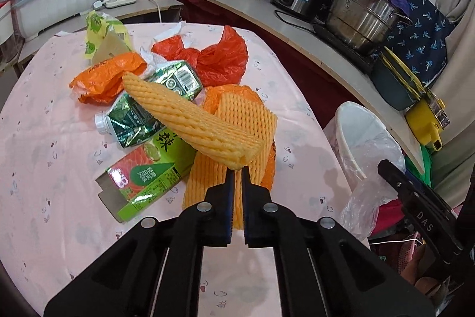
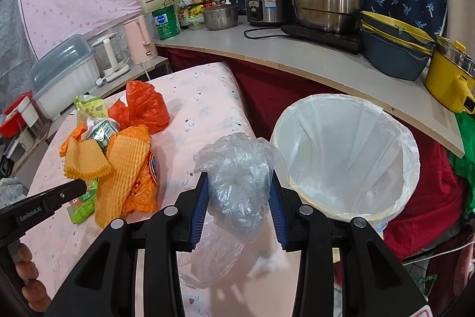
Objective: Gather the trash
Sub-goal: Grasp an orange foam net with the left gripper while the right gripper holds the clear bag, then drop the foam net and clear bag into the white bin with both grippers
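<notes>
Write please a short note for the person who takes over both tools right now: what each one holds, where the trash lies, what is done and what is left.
Left tool: shut on a yellow-orange foam fruit net, lifted above the pile.
Right tool: its fingers sit around a crumpled clear plastic bag, near the rim of the white-lined round trash bin.
Bin: beside the pink-clothed table; nothing shows inside it.
On the table: red plastic bag, orange plastic bag, crushed green drink carton, green and orange flattened box, more foam netting.
Done: two pieces picked up.
Left: drop both in the bin, then collect the rest.
</notes>
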A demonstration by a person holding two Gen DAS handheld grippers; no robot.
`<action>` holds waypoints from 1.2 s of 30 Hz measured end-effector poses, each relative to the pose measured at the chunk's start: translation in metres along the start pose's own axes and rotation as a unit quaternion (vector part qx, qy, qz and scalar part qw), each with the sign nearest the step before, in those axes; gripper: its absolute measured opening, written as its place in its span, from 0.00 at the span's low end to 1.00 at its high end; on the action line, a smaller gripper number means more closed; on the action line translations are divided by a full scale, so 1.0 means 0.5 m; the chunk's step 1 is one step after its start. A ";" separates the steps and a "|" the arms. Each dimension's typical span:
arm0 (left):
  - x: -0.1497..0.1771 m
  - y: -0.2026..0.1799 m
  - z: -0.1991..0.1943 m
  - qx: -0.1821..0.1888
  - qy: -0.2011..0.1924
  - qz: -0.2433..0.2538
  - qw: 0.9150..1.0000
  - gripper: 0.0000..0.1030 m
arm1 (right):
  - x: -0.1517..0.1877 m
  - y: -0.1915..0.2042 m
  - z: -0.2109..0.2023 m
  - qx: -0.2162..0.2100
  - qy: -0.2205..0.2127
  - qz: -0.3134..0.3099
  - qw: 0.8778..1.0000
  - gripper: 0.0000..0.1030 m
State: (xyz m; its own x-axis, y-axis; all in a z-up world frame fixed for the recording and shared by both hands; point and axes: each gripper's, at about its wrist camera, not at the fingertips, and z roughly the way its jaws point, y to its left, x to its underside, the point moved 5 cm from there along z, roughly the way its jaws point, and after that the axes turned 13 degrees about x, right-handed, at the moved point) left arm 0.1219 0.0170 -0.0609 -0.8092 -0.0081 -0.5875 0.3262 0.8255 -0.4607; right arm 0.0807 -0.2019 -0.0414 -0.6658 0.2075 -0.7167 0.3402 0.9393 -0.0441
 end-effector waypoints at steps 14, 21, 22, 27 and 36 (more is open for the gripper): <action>0.000 0.065 0.022 -0.009 0.004 -0.055 0.998 0.36 | 0.004 0.001 0.002 0.000 0.002 -0.003 1.000 0.35; -0.012 0.082 0.033 -0.005 0.009 -0.066 0.998 0.21 | 0.002 0.008 0.015 -0.002 0.007 -0.007 1.000 0.35; -0.012 0.083 0.036 -0.005 0.011 -0.066 0.998 0.16 | 0.002 0.009 0.015 -0.002 0.007 -0.007 1.000 0.35; -0.014 0.074 0.028 -0.009 0.005 -0.050 0.999 0.10 | 0.000 0.011 0.011 -0.003 0.004 -0.008 1.000 0.35; -0.041 -0.020 -0.001 -0.001 -0.016 0.017 1.000 0.10 | -0.018 -0.007 -0.019 -0.001 -0.018 0.002 1.000 0.35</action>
State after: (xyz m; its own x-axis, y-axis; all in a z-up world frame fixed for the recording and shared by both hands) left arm 0.1351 0.0091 -0.0440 -0.7820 0.0026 -0.6232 0.3526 0.8264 -0.4391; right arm 0.0794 -0.2043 -0.0283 -0.6404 0.2013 -0.7412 0.3420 0.9388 -0.0406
